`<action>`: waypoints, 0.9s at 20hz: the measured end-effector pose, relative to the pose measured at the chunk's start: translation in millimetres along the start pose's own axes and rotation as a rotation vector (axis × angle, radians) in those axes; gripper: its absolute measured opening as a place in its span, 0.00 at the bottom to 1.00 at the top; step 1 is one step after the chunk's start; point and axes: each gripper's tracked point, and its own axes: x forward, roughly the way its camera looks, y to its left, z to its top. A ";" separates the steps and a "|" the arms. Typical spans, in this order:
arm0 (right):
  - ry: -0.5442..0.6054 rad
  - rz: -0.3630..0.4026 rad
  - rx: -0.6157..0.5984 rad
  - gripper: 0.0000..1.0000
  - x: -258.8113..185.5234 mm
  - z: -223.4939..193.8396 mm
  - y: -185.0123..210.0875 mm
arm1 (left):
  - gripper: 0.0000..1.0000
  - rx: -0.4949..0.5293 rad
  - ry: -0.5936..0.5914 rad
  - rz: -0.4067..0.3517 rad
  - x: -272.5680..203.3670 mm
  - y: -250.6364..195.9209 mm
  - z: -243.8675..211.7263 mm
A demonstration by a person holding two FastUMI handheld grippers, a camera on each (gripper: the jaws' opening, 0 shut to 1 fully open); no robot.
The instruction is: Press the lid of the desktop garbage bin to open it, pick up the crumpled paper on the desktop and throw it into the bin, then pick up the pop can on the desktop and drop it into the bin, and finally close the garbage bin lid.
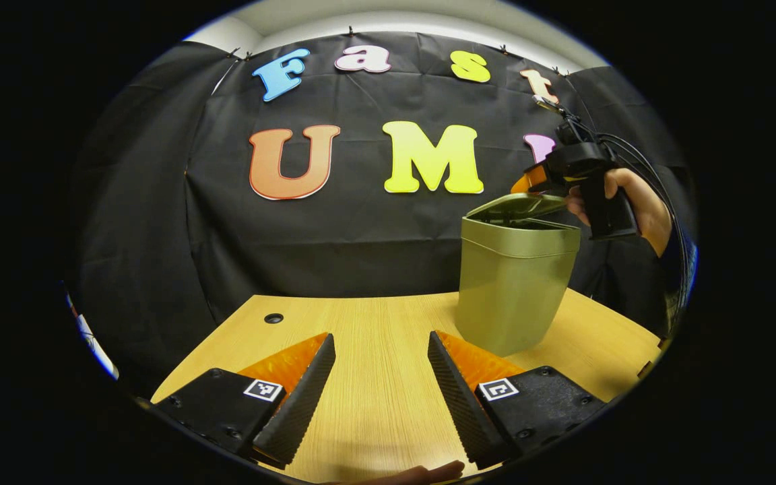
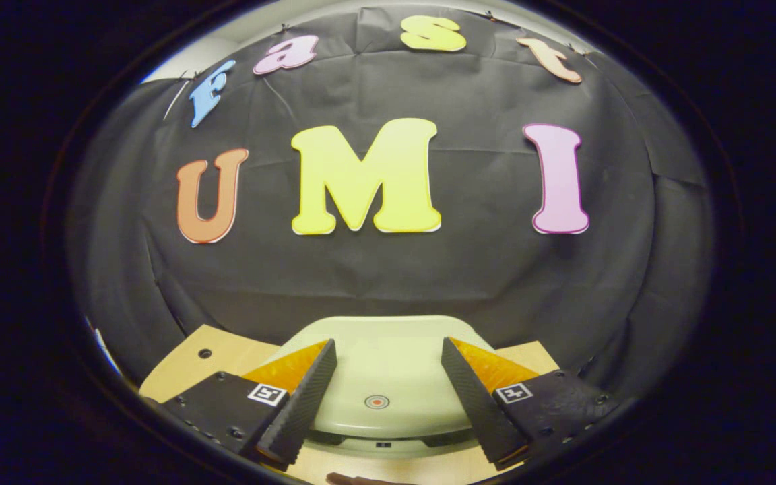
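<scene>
An olive-green desktop bin point(image 1: 510, 289) stands on the right part of the wooden table point(image 1: 374, 316). Its lid point(image 1: 512, 204) sits tilted, a little raised above the rim. A hand holds my right gripper point(image 1: 535, 179) just above the lid's right side. In the right gripper view the pale green lid point(image 2: 388, 377) lies directly below my right gripper point(image 2: 386, 343), whose fingers are open on either side of a small round red mark point(image 2: 376, 401) on the lid. My left gripper point(image 1: 380, 337) hovers open over bare table, left of and in front of the bin.
A small dark cable hole point(image 1: 273, 318) sits in the table's far left corner. The black cloth wall hangs close behind the table. A person's fingertip point(image 1: 438, 471) shows at the bottom edge below my left gripper.
</scene>
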 end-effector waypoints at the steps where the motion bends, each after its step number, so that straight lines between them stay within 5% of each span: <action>1: -0.014 -0.003 0.003 0.96 -2.0 -2.2 -2.8 | 0.90 -0.001 0.005 0.005 0.5 1.1 -2.2; 18: -0.088 0.019 -0.026 1.00 -9.9 -47.2 -5.7 | 0.90 -0.038 0.052 -0.013 -6.2 -9.9 -25.3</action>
